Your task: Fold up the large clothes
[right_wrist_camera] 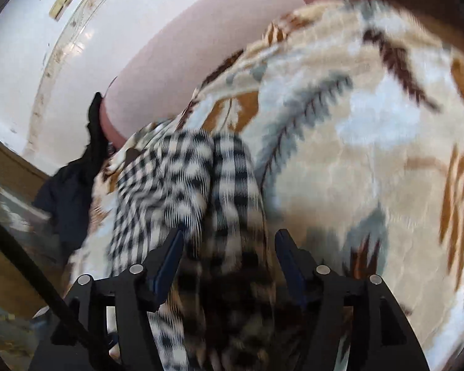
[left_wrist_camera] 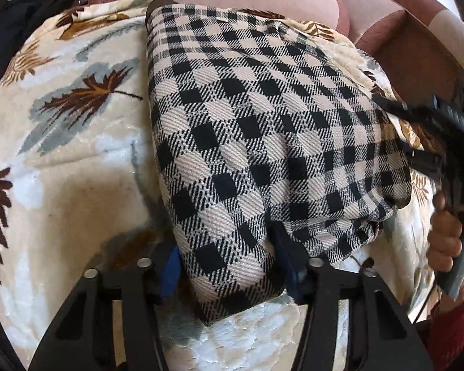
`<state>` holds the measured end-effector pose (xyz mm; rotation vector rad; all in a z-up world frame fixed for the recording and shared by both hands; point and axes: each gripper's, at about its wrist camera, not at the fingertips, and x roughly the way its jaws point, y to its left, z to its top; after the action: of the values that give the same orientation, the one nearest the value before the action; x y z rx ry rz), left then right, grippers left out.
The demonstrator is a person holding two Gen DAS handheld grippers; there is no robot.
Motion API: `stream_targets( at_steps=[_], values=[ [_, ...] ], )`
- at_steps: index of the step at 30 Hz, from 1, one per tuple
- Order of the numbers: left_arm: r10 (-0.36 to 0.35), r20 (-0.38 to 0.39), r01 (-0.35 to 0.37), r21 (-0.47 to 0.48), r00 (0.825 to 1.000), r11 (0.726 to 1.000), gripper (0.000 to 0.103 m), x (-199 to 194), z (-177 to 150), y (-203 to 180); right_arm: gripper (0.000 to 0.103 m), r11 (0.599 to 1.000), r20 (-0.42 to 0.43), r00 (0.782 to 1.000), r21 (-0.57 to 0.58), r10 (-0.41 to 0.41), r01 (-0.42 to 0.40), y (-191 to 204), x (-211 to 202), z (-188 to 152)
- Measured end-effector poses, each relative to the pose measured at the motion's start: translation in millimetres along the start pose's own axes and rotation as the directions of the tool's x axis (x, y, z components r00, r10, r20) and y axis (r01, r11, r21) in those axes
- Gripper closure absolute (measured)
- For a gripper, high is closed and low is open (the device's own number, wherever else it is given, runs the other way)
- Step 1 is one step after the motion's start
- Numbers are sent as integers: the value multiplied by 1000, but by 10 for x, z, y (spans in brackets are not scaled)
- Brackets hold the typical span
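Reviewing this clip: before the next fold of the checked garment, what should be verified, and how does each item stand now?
1. Checked garment lies on the leaf-print blanket: ok.
2. Left hand-held gripper open, its fingers either side of the garment's near corner: ok; not closed on it.
3. Right hand-held gripper open, checked cloth between its fingers: ok; contact cannot tell, the view is blurred.
4. Garment folded flat: not ok; the near right edge is bunched and rumpled.
5. Dark clothing lies apart from the fold area, at the blanket's edge: ok.
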<state>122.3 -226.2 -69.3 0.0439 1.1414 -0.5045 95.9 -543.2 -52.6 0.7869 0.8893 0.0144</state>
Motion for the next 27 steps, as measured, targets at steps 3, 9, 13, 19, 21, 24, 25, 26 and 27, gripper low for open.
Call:
stream_targets(
  at_steps=[3, 9, 13, 19, 21, 24, 25, 26, 27],
  values=[
    [19, 5, -19, 14, 1000, 1000, 65, -51, -13, -39, 27, 998, -48, 997, 31, 58, -56, -156, 21, -155],
    [22, 3, -22, 66, 1000, 998, 70, -244, -69, -202, 51, 995, -176, 982, 82, 69, -55, -301, 137, -384],
    [34, -5, -33, 72, 999, 997, 67, -196, -155, -214, 47, 988, -111, 982, 12, -151, 153, -208, -103, -372],
    [-76, 13, 76, -31, 997, 997, 64, -255, -235, 26, 44, 982, 35, 998, -179, -57, 63, 277, -548, -435],
    [-84, 26, 85, -25, 996, 996, 64, -304, -289, 51, 44, 969, 30, 999, -244, -46, 52, 423, -536, -538],
    [-89, 44, 89, -11, 995, 996, 67, -389, -366, 79, 72, 949, -44, 995, -308, -86, 69, 586, -273, -726],
    [-93, 46, 93, -8, 995, 996, 69, -411, -393, 87, 87, 936, -70, 984, -326, -162, 131, 586, -148, -793],
    [-97, 43, 98, -7, 994, 995, 69, -428, -431, 97, 89, 922, -88, 969, -338, -233, 191, 548, -64, -855],
    [-100, 40, 100, -2, 994, 995, 70, -445, -461, 108, 89, 918, -100, 961, -335, -259, 212, 500, -22, -906]
  ],
)
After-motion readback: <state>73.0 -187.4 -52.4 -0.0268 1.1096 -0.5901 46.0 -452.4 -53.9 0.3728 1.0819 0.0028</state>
